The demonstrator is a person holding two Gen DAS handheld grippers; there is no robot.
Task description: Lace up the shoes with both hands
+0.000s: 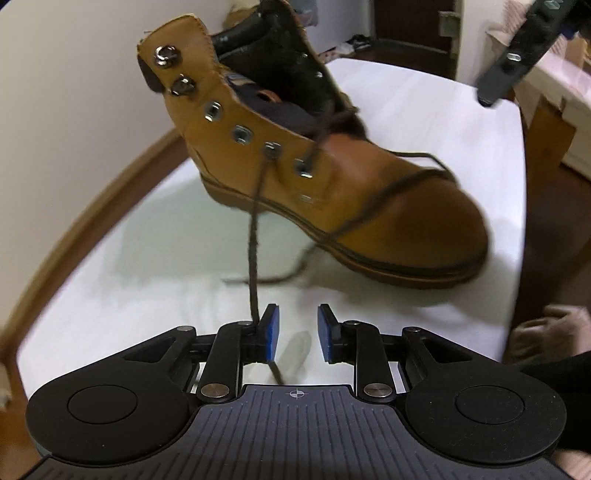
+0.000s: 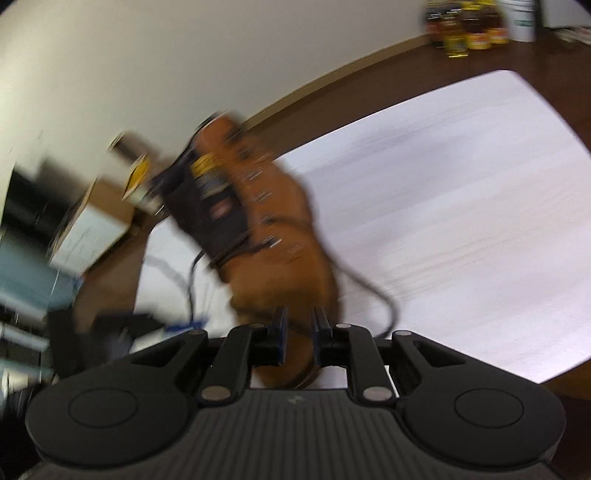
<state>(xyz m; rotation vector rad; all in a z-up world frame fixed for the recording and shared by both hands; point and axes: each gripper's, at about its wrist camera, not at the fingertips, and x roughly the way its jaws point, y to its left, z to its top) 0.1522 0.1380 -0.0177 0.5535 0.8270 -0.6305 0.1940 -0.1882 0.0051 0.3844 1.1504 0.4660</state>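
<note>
Left wrist view: the left gripper [image 1: 297, 334] hangs low over the white table [image 1: 424, 122] with its blue pads [image 1: 272, 334] standing apart and nothing pressed between them. A tan boot [image 1: 332, 177] sits on the table just ahead, toe toward the lower right, its collar tilted up toward the camera. A dark brown lace [image 1: 254, 240] comes out of one of the middle eyelets [image 1: 272, 148] and runs straight down to the outer side of the left finger, passing behind it rather than between the pads; its tip shows below the pad. A second strand loops across the toe cap and trails onto the table. The upper eyelets and hooks are unlaced. The other gripper's dark finger shows at the upper right, above the table.

Right wrist view, strongly blurred: the right gripper [image 2: 300, 334] has its jaws parted with a narrow gap, the boot's [image 2: 273, 229] toe directly behind that gap. A lace strand [image 2: 380, 291] curves down to the right of the fingers; whether any of it lies between the pads cannot be told. Jars [image 2: 465, 29] stand on the dark floor beyond the table.
</note>
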